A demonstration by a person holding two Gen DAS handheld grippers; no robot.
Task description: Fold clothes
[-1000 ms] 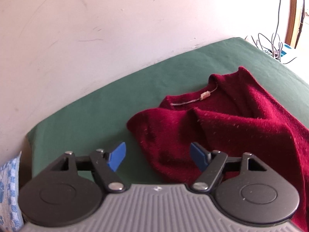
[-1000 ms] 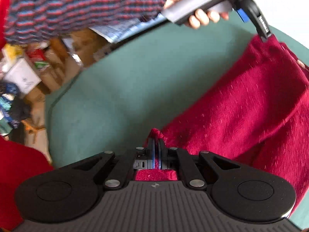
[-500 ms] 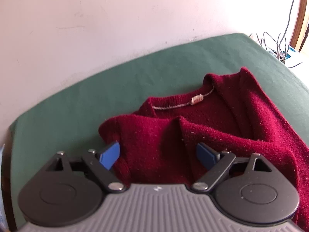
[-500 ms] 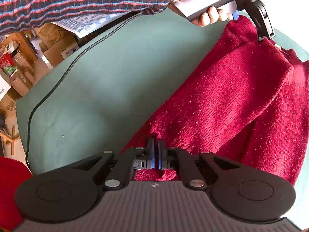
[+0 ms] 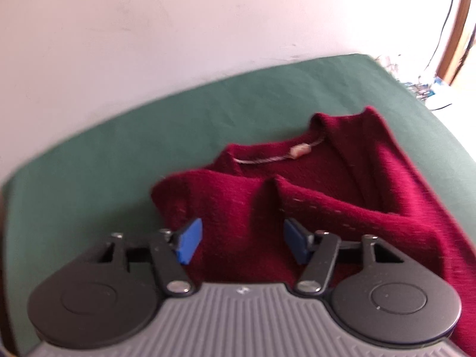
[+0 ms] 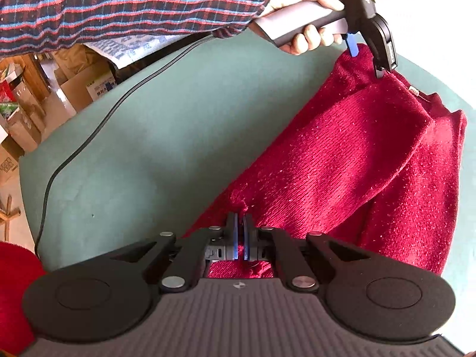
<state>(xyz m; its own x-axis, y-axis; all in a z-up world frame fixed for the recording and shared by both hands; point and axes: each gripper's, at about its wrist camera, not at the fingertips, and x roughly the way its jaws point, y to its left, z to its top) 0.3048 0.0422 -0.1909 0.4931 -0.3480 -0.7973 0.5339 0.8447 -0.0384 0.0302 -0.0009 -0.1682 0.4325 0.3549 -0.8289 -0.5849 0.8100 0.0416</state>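
Right gripper (image 6: pixel 240 239) has its jaws pinched on the red sweater's (image 6: pixel 366 160) near hem, left gripper (image 5: pixel 242 239) closing its wide jaws over the folded shoulder, sweater stretched lengthwise between them across the green table (image 6: pixel 166 125)

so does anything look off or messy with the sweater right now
Nothing damaged. The red sweater is just bunched rather than flat on the green table cover, one side folded over itself. The right gripper pinches its edge; the left gripper, jaws closing, straddles a fold near the collar.
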